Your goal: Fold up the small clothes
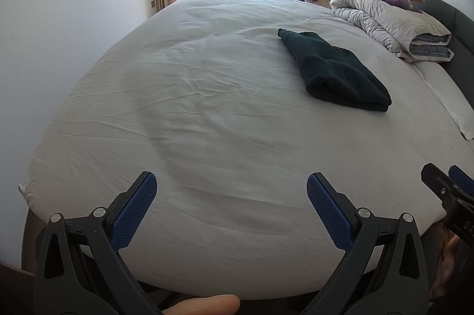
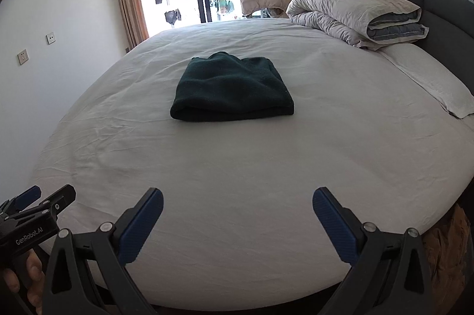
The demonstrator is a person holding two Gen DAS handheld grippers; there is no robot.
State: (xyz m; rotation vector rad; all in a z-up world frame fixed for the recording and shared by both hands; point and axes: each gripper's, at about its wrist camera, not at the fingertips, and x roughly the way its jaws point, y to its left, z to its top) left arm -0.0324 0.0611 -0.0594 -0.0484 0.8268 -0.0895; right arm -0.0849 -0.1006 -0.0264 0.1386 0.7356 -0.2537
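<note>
Folded dark-green garment [image 2: 232, 87] lies mid-bed [image 2: 237, 167], well apart from the rolled duvet [image 2: 355, 16] at the headboard. Left gripper [image 1: 231, 208] and right gripper [image 2: 237, 221] hover at the bed's near edge, jaws wide apart, empty.

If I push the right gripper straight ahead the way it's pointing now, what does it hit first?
Probably the folded dark green garment, which lies nearly dead ahead of the open right gripper on the white bedsheet. Only bare sheet lies between. If the gripper is angled downward, it may touch the sheet first; depth is unclear.
</note>
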